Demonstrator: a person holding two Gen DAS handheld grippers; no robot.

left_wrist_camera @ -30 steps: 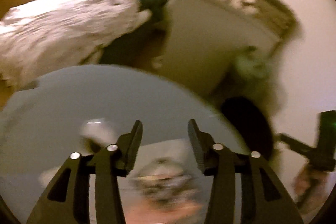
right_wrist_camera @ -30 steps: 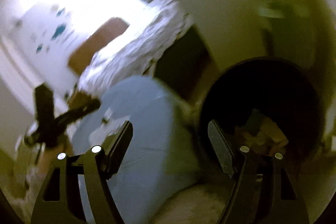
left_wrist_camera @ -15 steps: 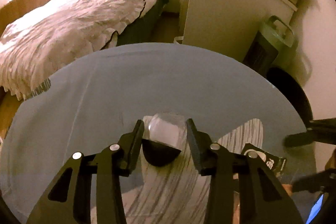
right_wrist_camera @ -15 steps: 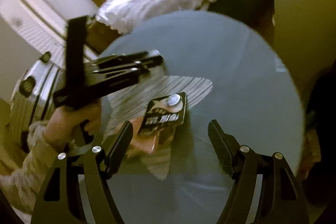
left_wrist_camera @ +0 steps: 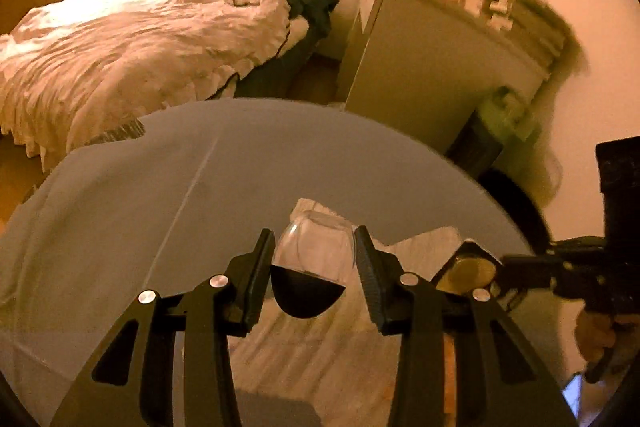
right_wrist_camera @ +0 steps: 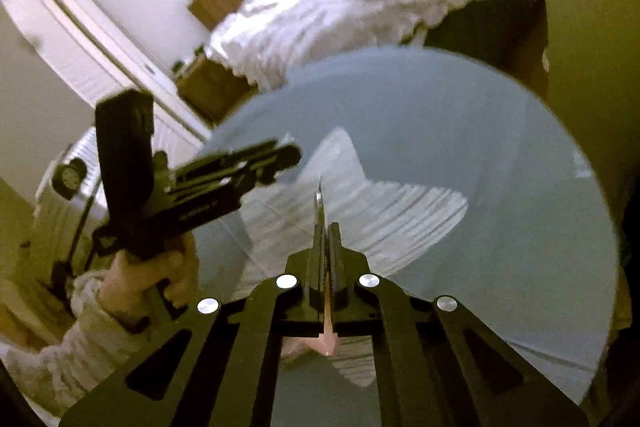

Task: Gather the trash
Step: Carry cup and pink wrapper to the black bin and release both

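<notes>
Left wrist view: the left hand-held gripper point(left_wrist_camera: 316, 263) brackets a glass point(left_wrist_camera: 314, 259) of dark drink on the tabletop point(left_wrist_camera: 160, 187), pads apparently pressing, likely steadying it. Right wrist view: the right hand-held gripper point(right_wrist_camera: 325, 227) is clamped on a flat packet point(right_wrist_camera: 320, 203), edge-on above the tabletop, ready for binning.

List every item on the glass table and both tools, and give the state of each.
Left tool: closed on the glass.
Glass: tilted, dark liquid pooled inside, off the table.
Right tool: shut on the flat packet.
Flat packet: held edge-on.
Glass table: round, see-through, striped rug visible below.
</notes>
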